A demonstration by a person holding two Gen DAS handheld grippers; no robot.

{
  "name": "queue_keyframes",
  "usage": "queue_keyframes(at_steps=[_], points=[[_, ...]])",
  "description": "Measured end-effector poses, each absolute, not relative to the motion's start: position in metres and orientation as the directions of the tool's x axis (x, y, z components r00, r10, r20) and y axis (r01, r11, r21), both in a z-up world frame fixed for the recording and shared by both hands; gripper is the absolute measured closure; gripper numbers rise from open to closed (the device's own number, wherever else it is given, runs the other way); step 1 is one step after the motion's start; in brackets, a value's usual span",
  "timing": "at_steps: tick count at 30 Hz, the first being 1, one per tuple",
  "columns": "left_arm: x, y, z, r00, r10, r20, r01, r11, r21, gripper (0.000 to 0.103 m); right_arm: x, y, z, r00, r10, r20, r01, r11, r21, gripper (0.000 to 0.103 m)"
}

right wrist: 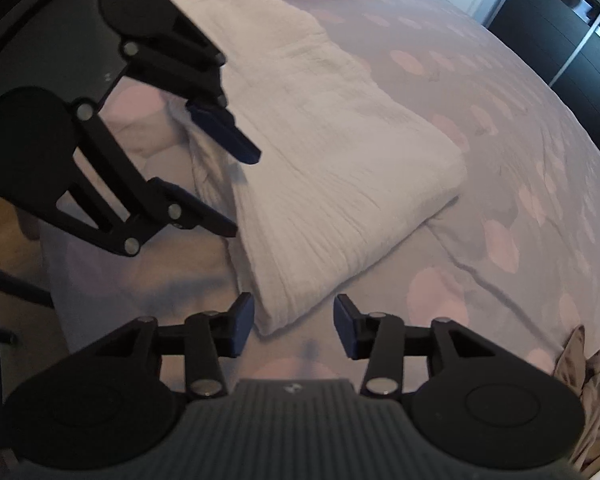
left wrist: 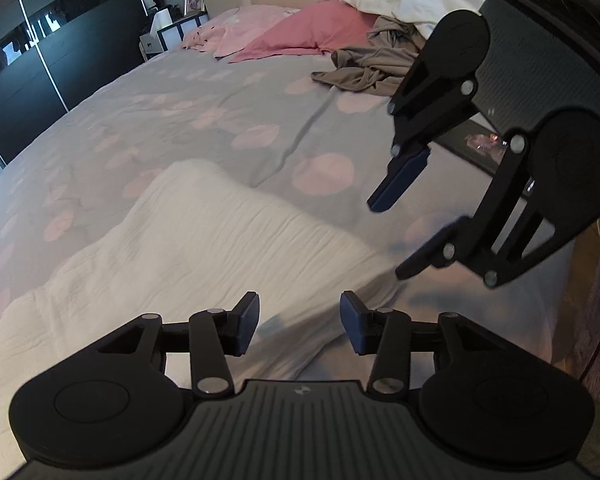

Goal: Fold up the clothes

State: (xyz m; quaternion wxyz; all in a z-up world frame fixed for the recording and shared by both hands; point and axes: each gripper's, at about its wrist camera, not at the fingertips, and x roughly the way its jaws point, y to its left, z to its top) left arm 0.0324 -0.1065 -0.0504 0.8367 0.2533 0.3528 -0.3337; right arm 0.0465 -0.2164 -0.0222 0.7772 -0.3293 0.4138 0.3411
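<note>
Folded white cloth (left wrist: pixel 204 240) on bed, apparently just ahead of left gripper (left wrist: pixel 300 322) and right gripper (right wrist: pixel 294 328), both part-open, empty

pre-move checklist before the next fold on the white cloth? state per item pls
1. Left gripper free of fabric: ok, jaws stand apart with nothing between them.
2. Right gripper free of fabric: ok, jaws apart, nothing held.
3. Folded white crinkled cloth lying flat on the grey bedspread with pink dots: ok, a tidy long rectangle with no loose flap showing.
4. Near edge of the cloth within view of both grippers: ok, it lies just ahead of both sets of fingertips.
5. Grippers apart from each other: ok, a gap shows between them in both views.
6. Layers underneath aligned: cannot tell, only the top is visible.
</note>
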Motion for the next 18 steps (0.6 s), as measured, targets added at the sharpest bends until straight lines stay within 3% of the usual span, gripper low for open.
queue_keyframes(at_steps=[3, 8, 10, 18], points=[[0.028, -0.121, -0.057, 0.521, -0.380, -0.764, 0.745, 0.640, 0.189, 0.060, 0.048, -0.218, -0.031, 0.402, 0.233, -0.886, -0.838, 0.482, -0.254, 0.055], [0.017, -0.138, -0.068, 0.522, -0.376, -0.766, 0.767, 0.600, 0.229, 0.053, 0.049, -0.216, -0.053, 0.393, 0.214, -0.894, -0.881, 0.365, -0.300, 0.077], [0.015, -0.142, -0.073, 0.535, -0.362, -0.763, 0.767, 0.586, 0.260, 0.052, 0.052, -0.215, -0.058, 0.392, 0.224, -0.892, -0.888, 0.345, -0.303, 0.080], [0.016, -0.154, -0.090, 0.575, -0.311, -0.756, 0.759, 0.548, 0.352, 0.052, 0.059, -0.209, -0.046, 0.425, 0.309, -0.850, -0.888, 0.323, -0.327, 0.081]])
